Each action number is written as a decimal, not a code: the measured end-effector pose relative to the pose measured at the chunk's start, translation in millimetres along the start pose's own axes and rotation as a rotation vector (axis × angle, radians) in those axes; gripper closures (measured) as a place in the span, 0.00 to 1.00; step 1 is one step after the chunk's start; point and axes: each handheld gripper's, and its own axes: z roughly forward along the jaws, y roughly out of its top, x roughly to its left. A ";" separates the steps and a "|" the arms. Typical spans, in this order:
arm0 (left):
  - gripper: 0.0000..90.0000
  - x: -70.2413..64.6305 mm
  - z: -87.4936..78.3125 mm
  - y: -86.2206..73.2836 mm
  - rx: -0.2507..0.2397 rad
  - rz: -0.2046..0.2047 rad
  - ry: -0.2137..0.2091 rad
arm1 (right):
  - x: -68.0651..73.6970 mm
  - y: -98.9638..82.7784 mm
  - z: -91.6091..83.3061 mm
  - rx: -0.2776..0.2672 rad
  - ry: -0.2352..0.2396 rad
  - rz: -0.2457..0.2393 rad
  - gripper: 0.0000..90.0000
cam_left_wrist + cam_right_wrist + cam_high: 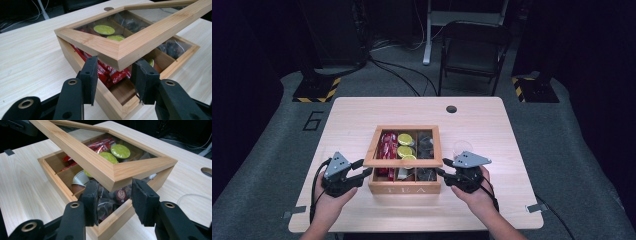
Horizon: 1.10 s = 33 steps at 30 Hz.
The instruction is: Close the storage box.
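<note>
A wooden tea box (404, 189) stands in the middle of the table, its glass-paned lid (402, 162) raised at the front and hinged at the back. My left gripper (366, 167) holds the lid's front left corner, and my right gripper (441, 166) holds the front right corner. In the left gripper view the lid corner (120, 55) sits between the pads (91, 75) of the left gripper (116, 72), above red packets (112, 73). In the right gripper view the lid (87, 157) rests between the jaws of the right gripper (113, 191); green capsules (120, 151) and dark tea bags (120, 195) lie below.
A clear glass (462, 147) stands just right of the box, close to my right hand. The pale wooden table (362, 115) has a cable hole (451, 108) at the back. A folding chair (474, 50) stands beyond the table.
</note>
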 end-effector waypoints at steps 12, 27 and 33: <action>0.63 -2.4 3.6 -14.1 0.008 0.010 -0.003 | 5.7 -14.8 4.5 0.006 -0.009 -0.019 0.63; 0.63 -3.0 10.5 -28.9 0.086 -0.001 -0.042 | 7.6 -31.1 12.5 0.073 0.031 0.019 0.61; 0.61 -3.6 11.6 -30.1 0.093 -0.016 -0.054 | 6.6 -33.1 14.0 0.079 0.038 0.022 0.61</action>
